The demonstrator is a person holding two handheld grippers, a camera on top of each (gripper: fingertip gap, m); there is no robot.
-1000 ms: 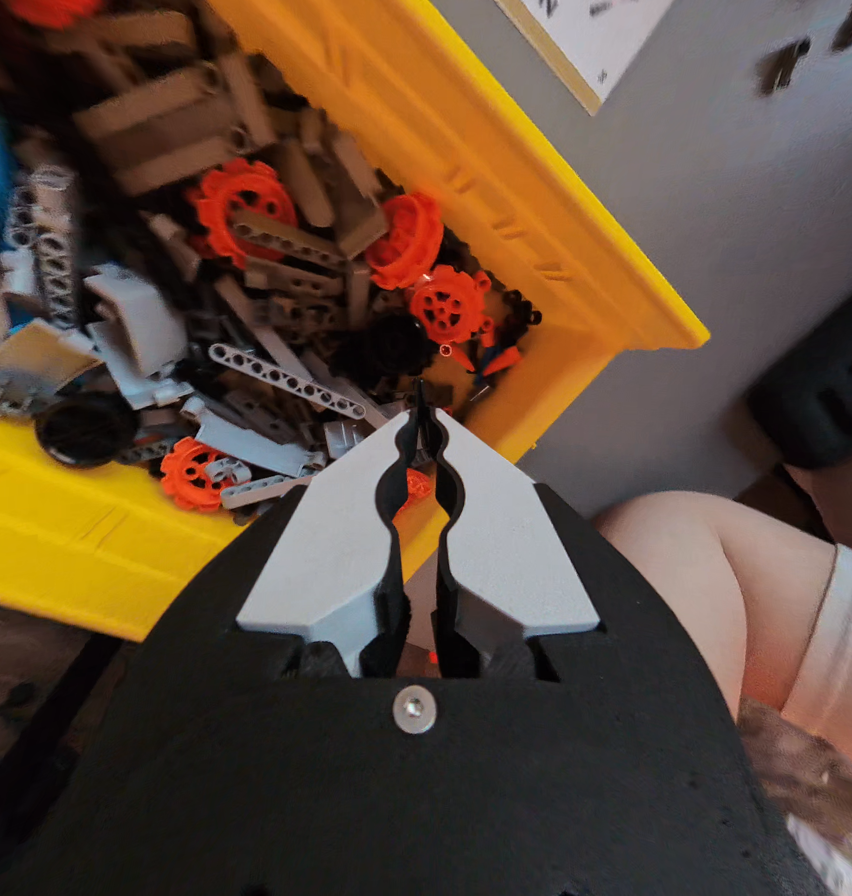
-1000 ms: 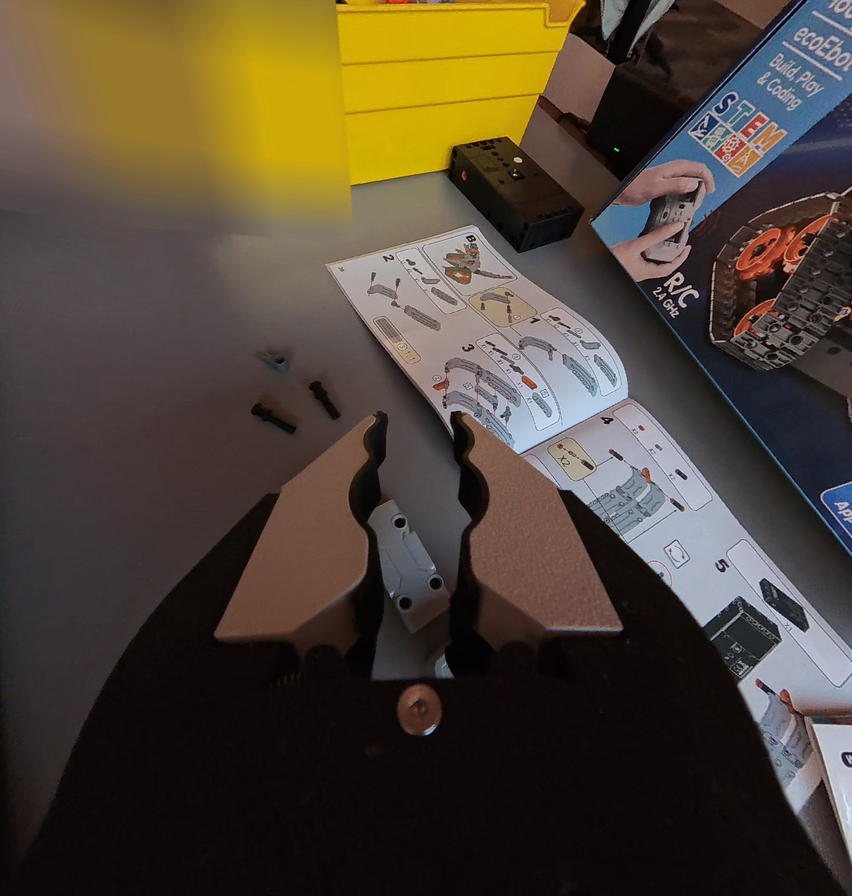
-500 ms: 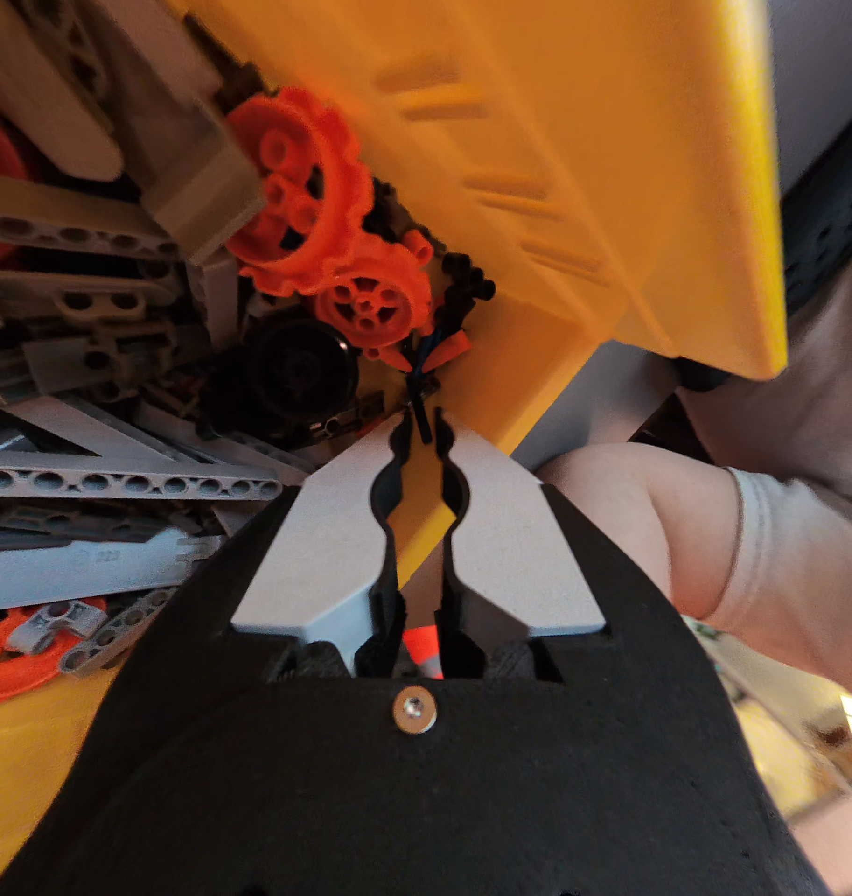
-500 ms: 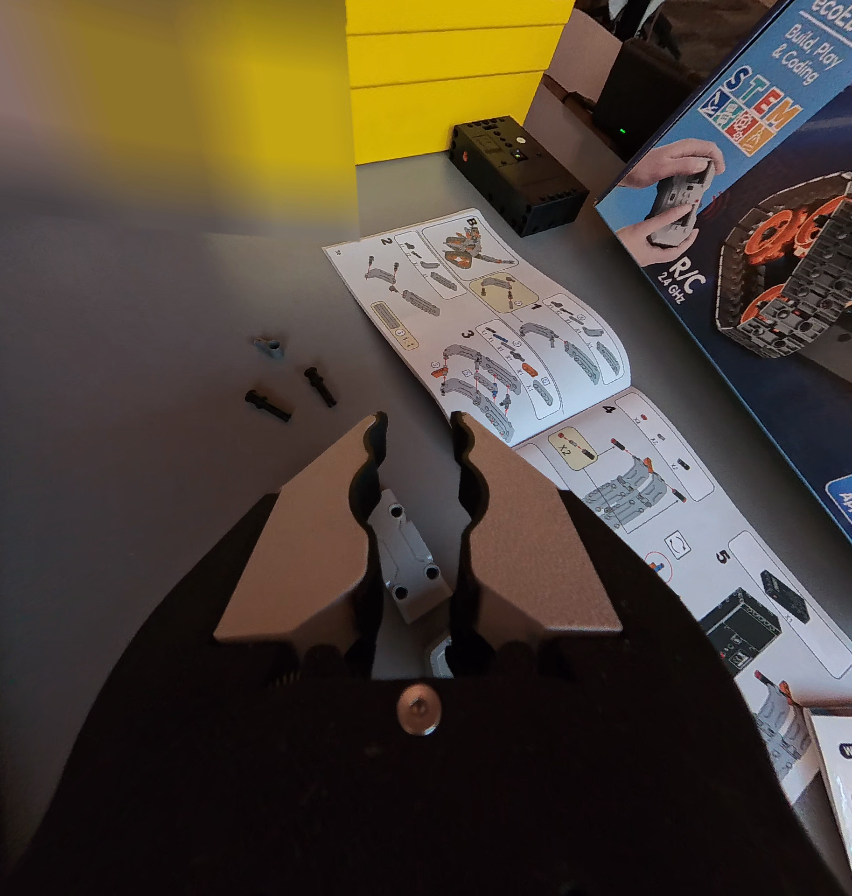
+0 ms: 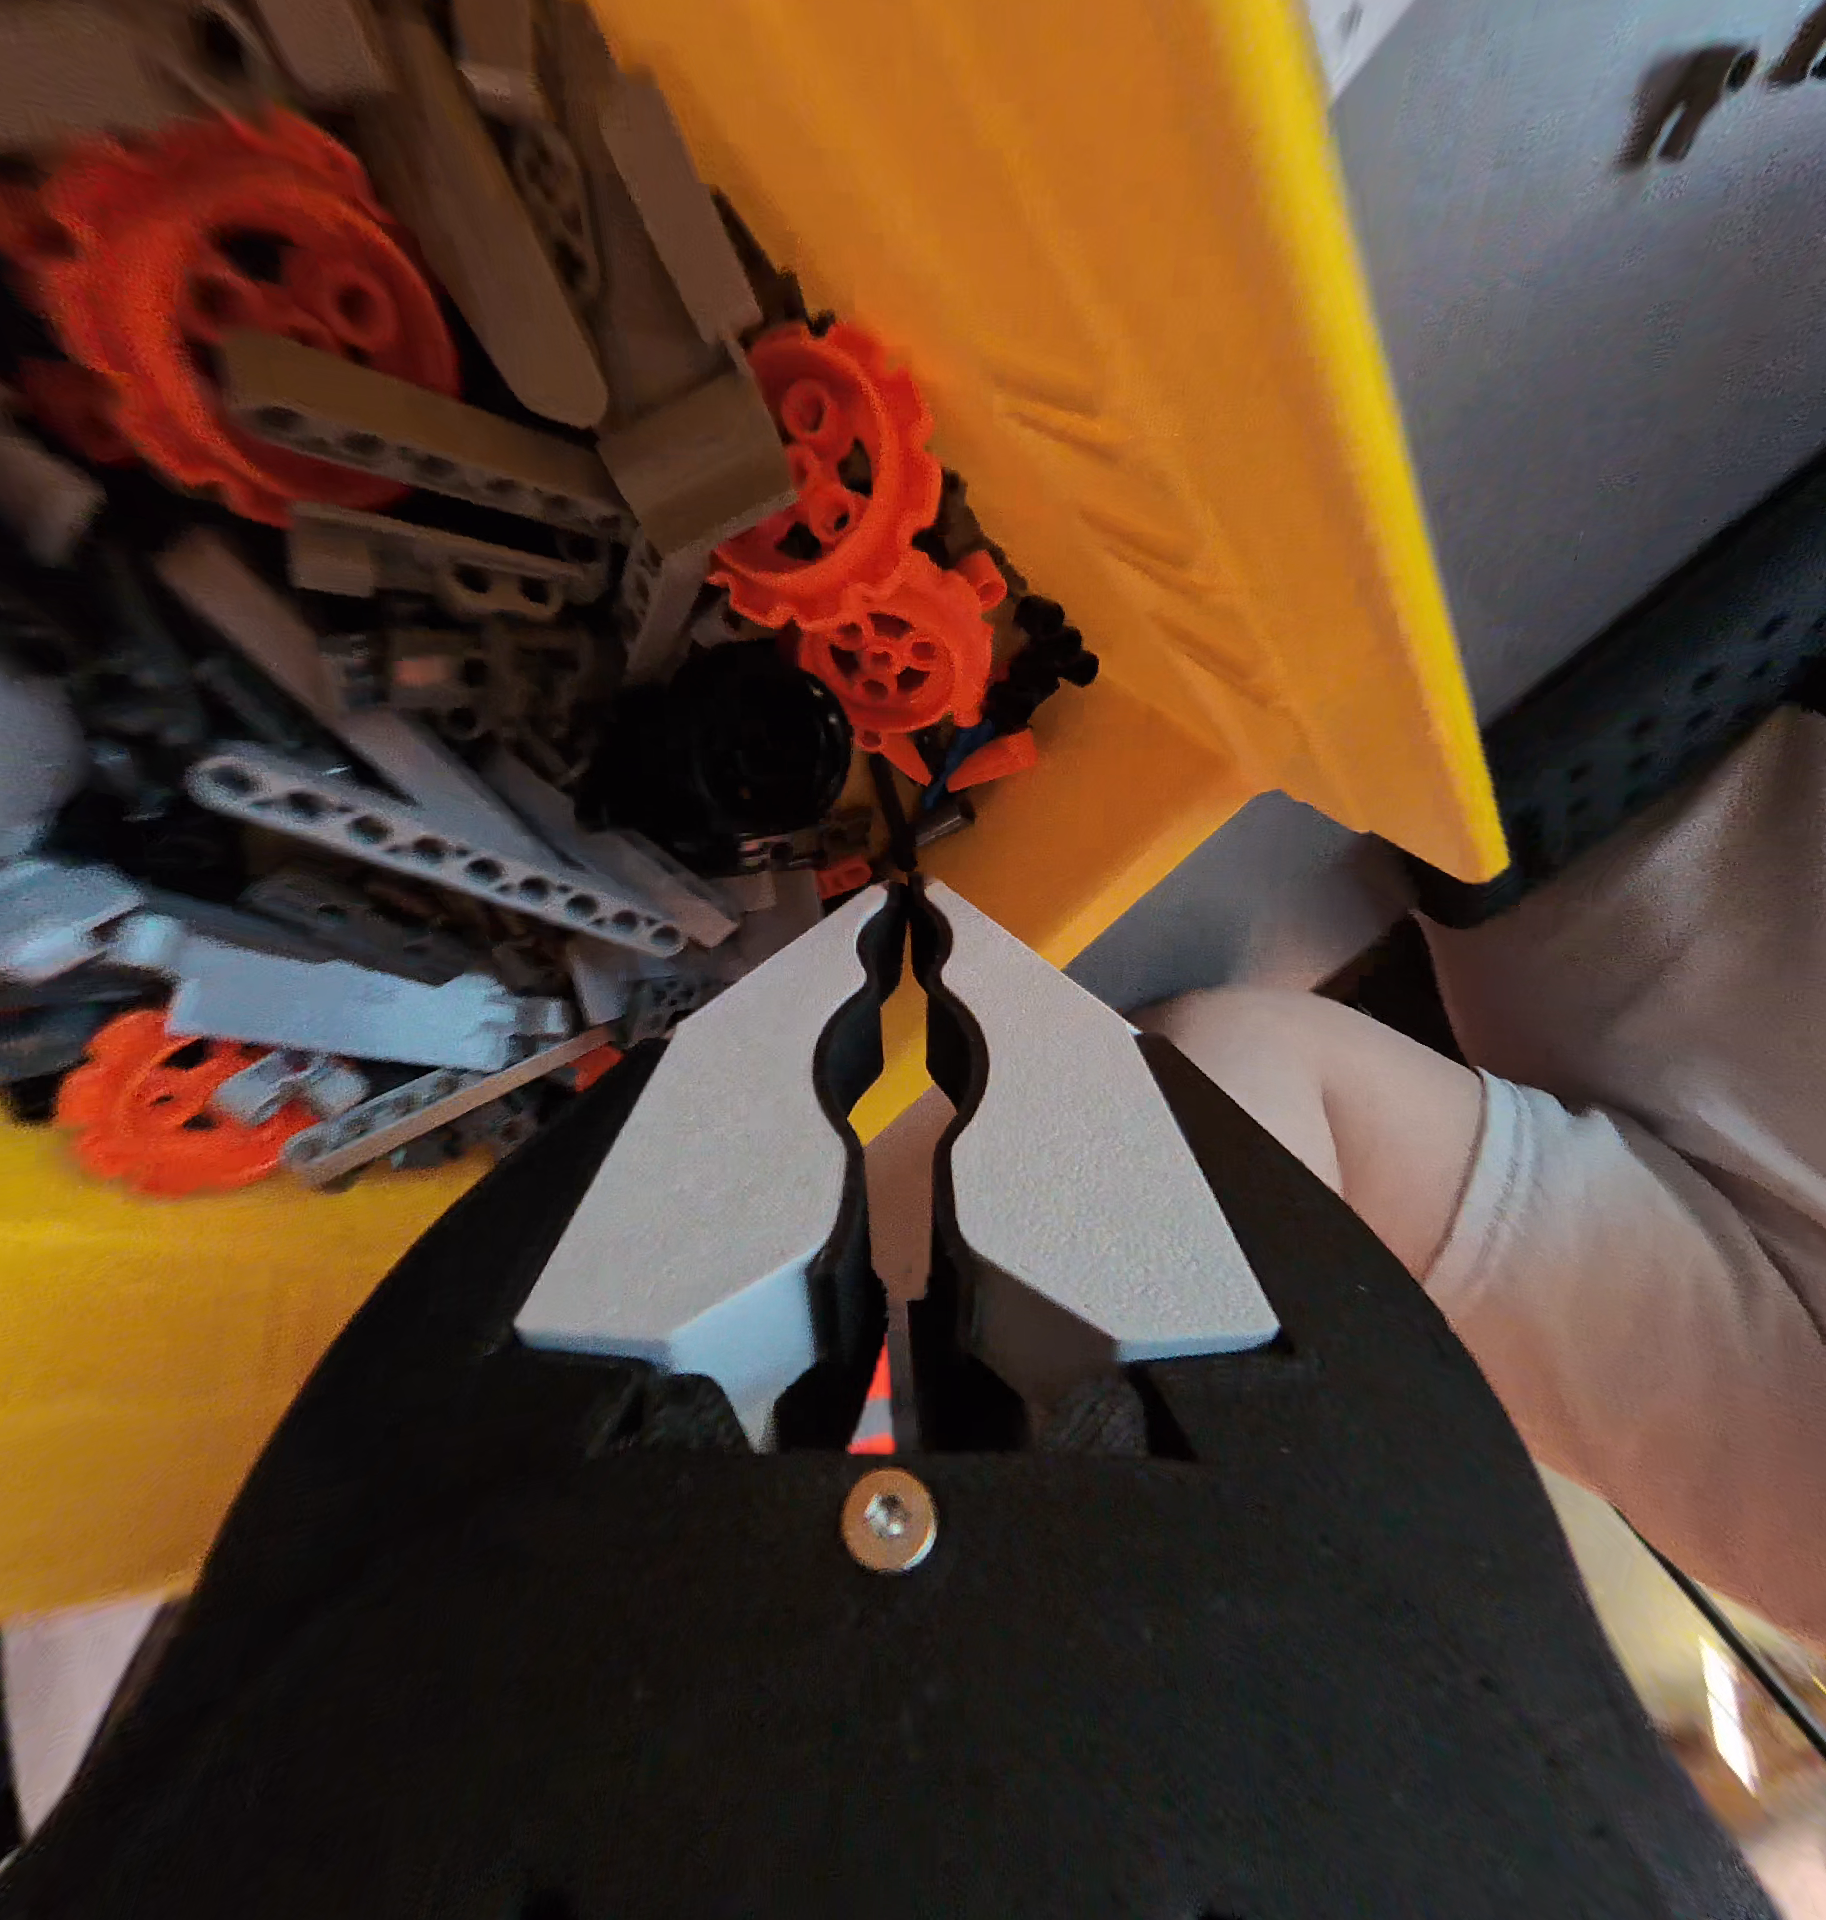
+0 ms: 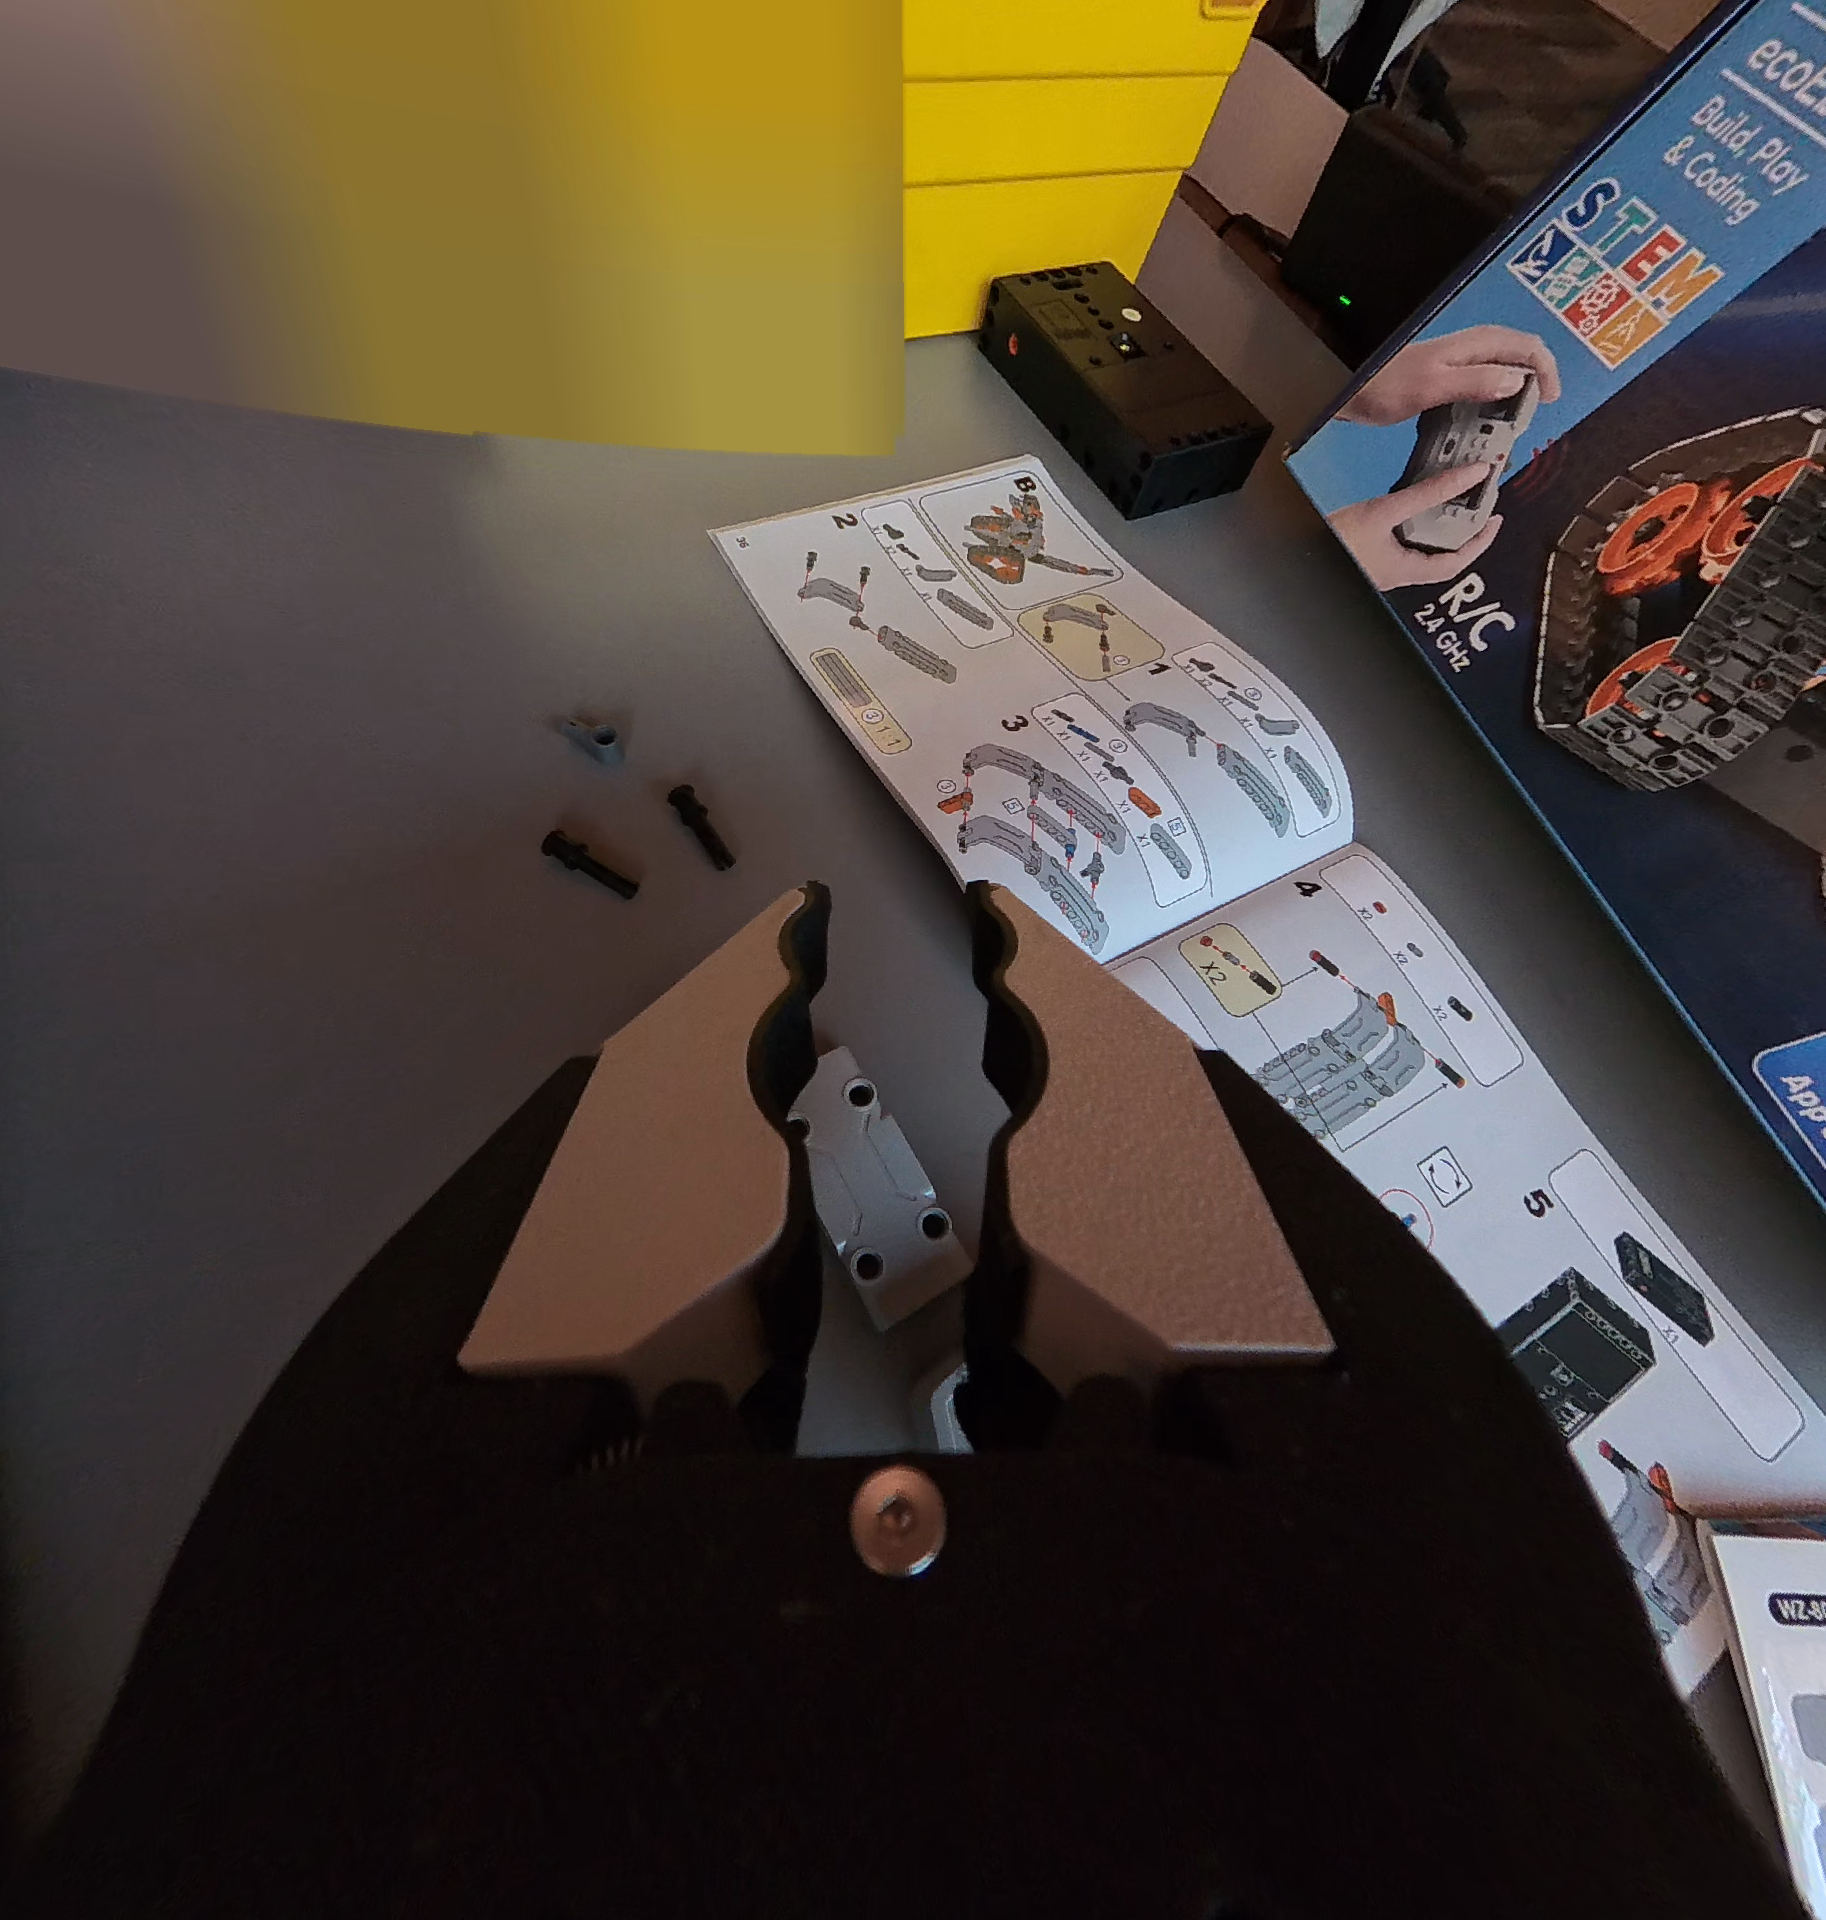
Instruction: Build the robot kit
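— Where's your left gripper (image 5: pixel 907 899)?

— Over the near right corner of the yellow bin (image 5: pixel 1148 364), tilted down into the pile. Its jaws are all but closed, and the tips seem to pinch a thin black rod (image 5: pixel 893 821) that sticks up out of them. Just past it are an orange gear (image 5: pixel 888 655), a black wheel (image 5: pixel 722 738) and a long grey beam (image 5: pixel 441 842), all lying loose in the bin.

— Is the rod clear of the pile?

— I can't tell; its far end runs in among the small orange and black bits in the corner.

— And the right gripper (image 6: pixel 893 904)?

— It hangs low over the worktop (image 6: pixel 265 831), jaws apart and holding nothing. A grey block (image 6: pixel 873 1195) lies on the worktop between the fingers; I can't tell whether it touches either.

— What's laid out around it?

— Two black pins (image 6: pixel 589 862) and a small grey connector (image 6: pixel 595 736) ahead to the left, apart from each other. The open booklet (image 6: pixel 1044 727) lies just to the right, a black box (image 6: pixel 1117 384) beyond it, and the kit box (image 6: pixel 1667 520) along the right edge
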